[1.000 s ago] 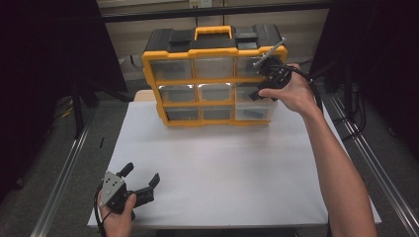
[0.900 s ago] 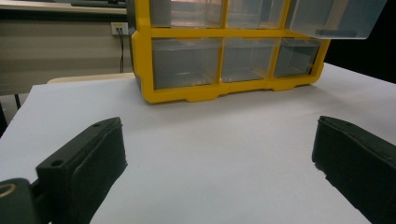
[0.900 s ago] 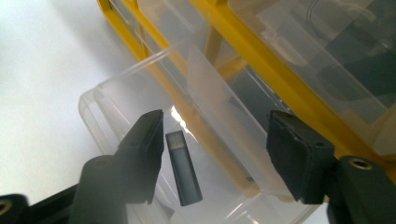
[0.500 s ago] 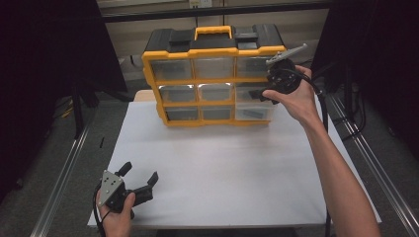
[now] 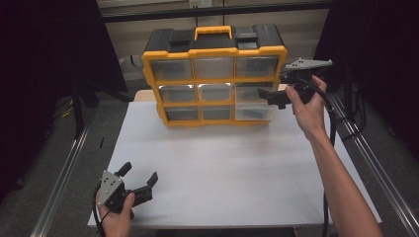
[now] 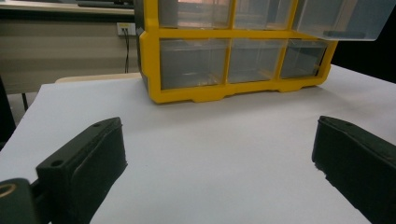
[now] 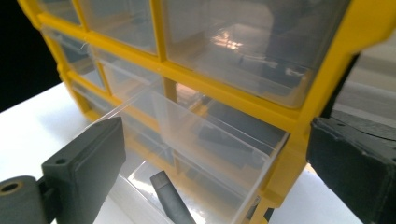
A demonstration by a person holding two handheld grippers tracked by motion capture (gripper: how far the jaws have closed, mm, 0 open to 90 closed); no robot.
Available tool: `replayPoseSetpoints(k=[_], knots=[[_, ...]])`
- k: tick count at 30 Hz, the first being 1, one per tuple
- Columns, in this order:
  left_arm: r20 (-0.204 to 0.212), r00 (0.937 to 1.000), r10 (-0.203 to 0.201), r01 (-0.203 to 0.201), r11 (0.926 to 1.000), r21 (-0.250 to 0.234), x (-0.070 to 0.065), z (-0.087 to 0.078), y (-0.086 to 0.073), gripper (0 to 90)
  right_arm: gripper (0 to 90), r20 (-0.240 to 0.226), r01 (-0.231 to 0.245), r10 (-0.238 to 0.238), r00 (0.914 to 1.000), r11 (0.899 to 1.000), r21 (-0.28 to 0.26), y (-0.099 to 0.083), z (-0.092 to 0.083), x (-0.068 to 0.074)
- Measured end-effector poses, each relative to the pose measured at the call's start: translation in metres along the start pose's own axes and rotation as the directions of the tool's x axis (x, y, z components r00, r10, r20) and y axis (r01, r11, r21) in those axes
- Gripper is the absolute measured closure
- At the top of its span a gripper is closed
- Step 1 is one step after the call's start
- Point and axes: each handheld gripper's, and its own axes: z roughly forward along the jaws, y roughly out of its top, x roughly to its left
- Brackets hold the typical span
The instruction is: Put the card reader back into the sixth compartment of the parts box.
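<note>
Jaws on your right gripper [image 5: 269,95] are standing wide apart, having just been opening over the last moment, and nothing is pinched between them. A second ago this gripper was pressed up against the right side of the yellow organizer [image 5: 214,79]; now you are holding it just off that side, level with the middle row, and it is sitting a little lower than before.

That release is leaving the clear drawer [image 5: 253,104] at the organizer's lower right pulled partway out of its slot, toward you. In the right gripper view the same drawer [image 7: 187,154] is jutting out between the open jaws, untouched by either, with a dark, flat object [image 7: 170,198] lying on its floor. From here you cannot tell what that object is.

Your left gripper [image 5: 140,178] is resting in your hand near the table's [image 5: 237,173] front left corner, well apart from the organizer, its jaws also spread open and empty. It is sitting just where it was a second ago.

Judging by this, the pull on the drawer looks done, and the work is moving on to whatever sits inside it. Reaching in will call for coming down over the drawer's front wall without nudging the organizer back.
</note>
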Motion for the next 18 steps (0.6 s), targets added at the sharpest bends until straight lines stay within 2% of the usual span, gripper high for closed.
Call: replayPoseSetpoints(k=[1,5,8,12,13,18], knots=[[0.001,1.0000,-0.001,0.001,1.0000,-0.002,0.000,-0.001,0.000,2.7,4.2,0.020,0.008,-0.008,0.9998,1.000,-0.018,-0.005,-0.002,0.004],[-0.002,1.0000,-0.003,0.003,1.0000,-0.005,-0.001,-0.002,0.000,2.8,3.5,0.040,0.022,-0.020,0.9990,0.999,-0.042,-0.012,-0.006,0.009],[-0.004,1.0000,-0.003,0.003,1.0000,-0.006,0.000,-0.002,0.000,2.8,3.5,0.068,0.015,-0.009,0.9976,0.996,-0.083,-0.023,-0.012,0.014],[-0.004,0.9999,0.009,-0.009,1.0000,-0.001,-0.001,-0.001,0.000,2.7,3.5,0.060,-0.003,0.010,0.9981,0.994,-0.108,-0.030,-0.015,0.015],[-0.001,1.0000,0.006,-0.006,1.0000,-0.006,-0.002,-0.001,0.000,2.7,3.5,0.067,0.011,-0.003,0.9977,0.992,-0.124,-0.036,-0.016,0.017],[-0.001,1.0000,0.003,-0.003,1.0000,-0.006,-0.002,-0.001,0.000,2.8,3.4,0.077,0.009,0.002,0.9970,0.989,-0.147,-0.046,-0.022,0.022]])
